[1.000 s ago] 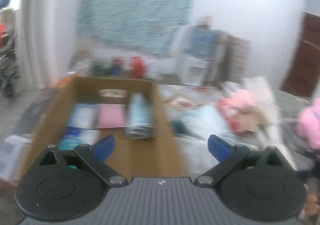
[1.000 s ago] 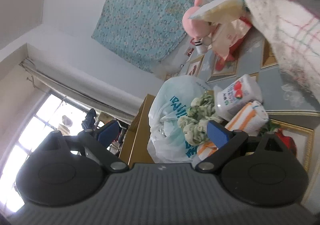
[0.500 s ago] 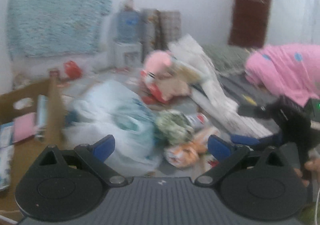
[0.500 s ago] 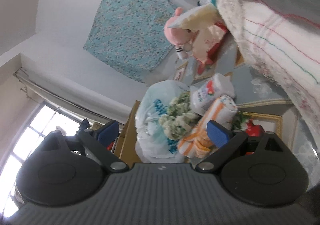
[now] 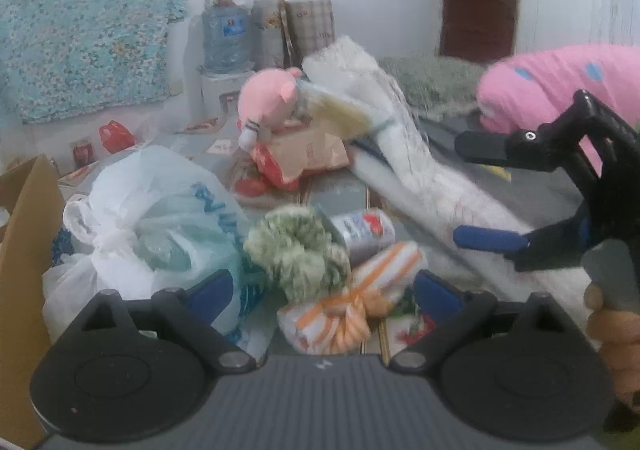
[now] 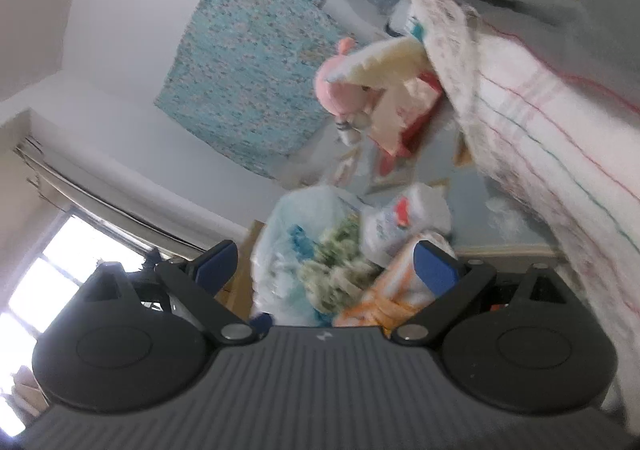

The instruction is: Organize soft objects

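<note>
In the left wrist view an orange-and-white striped cloth bundle lies on the floor just ahead of my open, empty left gripper. A green-white fluffy item, a small tissue pack and a tied white plastic bag lie around it. My right gripper reaches in from the right, open and empty. In the tilted right wrist view my right gripper is close to the striped bundle, the fluffy item and the tissue pack.
A cardboard box wall stands at the left. A pink plush sits on a red-and-tan box. A long rolled white blanket runs diagonally at the right, a large pink pillow beyond it. A water jug stands at the wall.
My left gripper swung right, away from the cardboard box, and now faces the pile of soft items. My right gripper moved closer to the striped bundle. Both stayed open.
</note>
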A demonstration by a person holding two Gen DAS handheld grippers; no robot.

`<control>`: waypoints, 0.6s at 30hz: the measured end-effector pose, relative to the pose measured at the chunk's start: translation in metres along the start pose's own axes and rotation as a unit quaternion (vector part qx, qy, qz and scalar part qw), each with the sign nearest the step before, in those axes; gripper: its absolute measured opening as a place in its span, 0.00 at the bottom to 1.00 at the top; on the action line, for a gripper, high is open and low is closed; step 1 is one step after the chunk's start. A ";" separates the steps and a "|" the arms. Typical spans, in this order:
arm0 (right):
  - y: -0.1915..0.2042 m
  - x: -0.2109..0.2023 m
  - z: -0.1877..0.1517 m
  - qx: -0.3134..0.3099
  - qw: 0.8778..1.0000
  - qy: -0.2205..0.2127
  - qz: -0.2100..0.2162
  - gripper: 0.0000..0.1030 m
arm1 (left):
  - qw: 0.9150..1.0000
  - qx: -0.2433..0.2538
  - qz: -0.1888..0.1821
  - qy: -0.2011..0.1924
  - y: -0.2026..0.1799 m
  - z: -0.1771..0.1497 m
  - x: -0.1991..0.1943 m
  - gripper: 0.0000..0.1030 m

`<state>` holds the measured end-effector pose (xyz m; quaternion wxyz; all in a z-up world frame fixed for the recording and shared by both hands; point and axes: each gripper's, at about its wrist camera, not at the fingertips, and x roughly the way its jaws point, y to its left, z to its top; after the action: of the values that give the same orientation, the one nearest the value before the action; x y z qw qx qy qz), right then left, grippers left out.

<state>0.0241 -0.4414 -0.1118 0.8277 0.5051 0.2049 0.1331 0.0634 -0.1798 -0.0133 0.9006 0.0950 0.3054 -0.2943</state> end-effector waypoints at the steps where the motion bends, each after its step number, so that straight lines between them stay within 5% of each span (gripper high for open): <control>1: 0.001 0.003 0.006 0.003 1.000 -0.003 0.011 0.93 | 1.000 -0.008 0.001 -0.011 0.002 0.003 0.000 0.95; 9: 0.020 0.042 0.065 0.044 0.996 -0.035 0.076 0.93 | 0.997 0.001 0.039 -0.070 0.004 0.025 0.023 0.89; 14: -0.002 0.094 0.105 0.149 0.987 -0.029 0.044 0.93 | 0.997 -0.005 0.044 -0.069 0.010 0.026 0.039 0.74; 18: -0.033 0.124 0.121 0.244 0.969 -0.046 0.001 0.95 | 0.997 -0.020 0.033 -0.066 0.019 0.025 0.043 0.67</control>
<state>0.1909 -0.4984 -0.1172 0.6883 0.6972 0.1924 0.0562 0.1143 -0.1933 -0.0201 0.9297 0.0677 0.2480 -0.2639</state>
